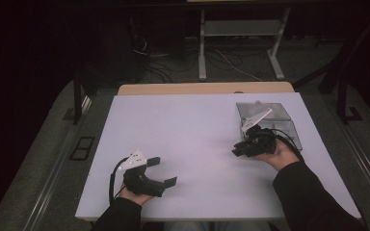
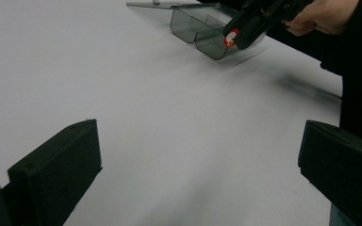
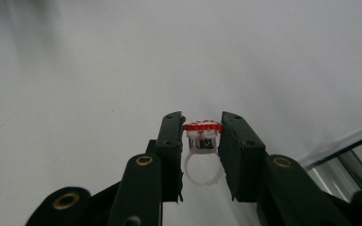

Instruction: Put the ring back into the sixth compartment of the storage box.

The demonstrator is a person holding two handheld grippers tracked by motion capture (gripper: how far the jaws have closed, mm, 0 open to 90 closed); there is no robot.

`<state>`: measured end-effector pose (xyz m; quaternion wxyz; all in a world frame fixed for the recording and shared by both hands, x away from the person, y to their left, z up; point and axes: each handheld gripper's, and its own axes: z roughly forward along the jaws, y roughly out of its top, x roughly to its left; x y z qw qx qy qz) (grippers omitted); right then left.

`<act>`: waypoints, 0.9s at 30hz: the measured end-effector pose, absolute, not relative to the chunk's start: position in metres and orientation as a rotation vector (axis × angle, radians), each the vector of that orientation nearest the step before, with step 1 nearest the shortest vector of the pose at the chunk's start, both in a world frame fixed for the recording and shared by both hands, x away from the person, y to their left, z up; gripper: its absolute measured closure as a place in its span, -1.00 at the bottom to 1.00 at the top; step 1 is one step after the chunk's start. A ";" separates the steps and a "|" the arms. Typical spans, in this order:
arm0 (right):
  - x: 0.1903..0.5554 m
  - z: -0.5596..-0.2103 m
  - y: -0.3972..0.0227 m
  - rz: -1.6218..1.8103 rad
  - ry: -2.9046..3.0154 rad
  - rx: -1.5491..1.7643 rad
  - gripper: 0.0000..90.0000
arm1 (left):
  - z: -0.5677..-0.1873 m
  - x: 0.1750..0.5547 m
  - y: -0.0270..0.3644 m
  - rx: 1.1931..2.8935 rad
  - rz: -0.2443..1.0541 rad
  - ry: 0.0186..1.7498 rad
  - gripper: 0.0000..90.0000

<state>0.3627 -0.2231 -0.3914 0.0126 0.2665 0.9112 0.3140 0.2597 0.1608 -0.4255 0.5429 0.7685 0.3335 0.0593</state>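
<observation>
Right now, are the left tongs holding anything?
No: in the left gripper view the left tongs stand wide open over the bare white table, with nothing between the jaws.

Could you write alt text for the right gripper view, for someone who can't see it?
The right gripper pinches a small plastic toy ring with a red-and-white top between its black jaws, above a plain white table. A clear box's edge shows at lower right.

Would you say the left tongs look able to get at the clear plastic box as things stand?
Probably yes: the left tongs stand open, with bare white table between them and the clear plastic box. The right tongs, shut on a red-topped ring, crowd its near side.
</observation>
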 end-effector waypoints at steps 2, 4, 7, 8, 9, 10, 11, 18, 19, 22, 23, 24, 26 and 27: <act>0.363 -0.390 -0.224 0.980 2.839 0.834 0.55 | -0.426 0.260 0.161 1.825 0.140 0.791 -1.00; 0.365 -0.384 -0.229 0.992 2.822 0.844 0.55 | -0.426 0.260 0.161 1.825 0.142 0.790 -1.00; 0.365 -0.380 -0.233 0.994 2.811 0.851 0.55 | -0.426 0.260 0.161 1.825 0.141 0.790 -1.00; 0.366 -0.377 -0.235 0.997 2.804 0.858 0.55 | -0.426 0.260 0.161 1.826 0.142 0.790 -1.00; 0.366 -0.377 -0.237 0.998 2.800 0.855 0.55 | -0.426 0.260 0.161 1.825 0.140 0.791 -1.00; 0.366 -0.377 -0.237 0.998 2.800 0.855 0.55 | -0.426 0.260 0.161 1.825 0.140 0.791 -1.00; 0.367 -0.374 -0.240 1.006 2.790 0.865 0.55 | -0.426 0.260 0.161 1.825 0.140 0.791 -1.00; 0.369 -0.369 -0.249 1.006 2.768 0.880 0.55 | -0.426 0.260 0.161 1.826 0.143 0.789 -1.00; 0.370 -0.367 -0.253 1.007 2.761 0.887 0.55 | -0.426 0.260 0.161 1.826 0.143 0.789 -1.00; 0.371 -0.364 -0.257 1.003 2.752 0.890 0.55 | -0.426 0.260 0.161 1.826 0.140 0.790 -1.00; 0.371 -0.364 -0.259 1.002 2.749 0.896 0.55 | -0.426 0.260 0.161 1.826 0.140 0.791 -1.00; 0.371 -0.363 -0.260 0.995 2.747 0.900 0.55 | -0.426 0.260 0.161 1.826 0.140 0.791 -1.00; 0.372 -0.361 -0.263 0.996 2.740 0.899 0.55 | -0.426 0.260 0.161 1.825 0.140 0.791 -1.00; 0.372 -0.361 -0.263 0.996 2.740 0.899 0.55 | -0.426 0.260 0.161 1.826 0.140 0.791 -1.00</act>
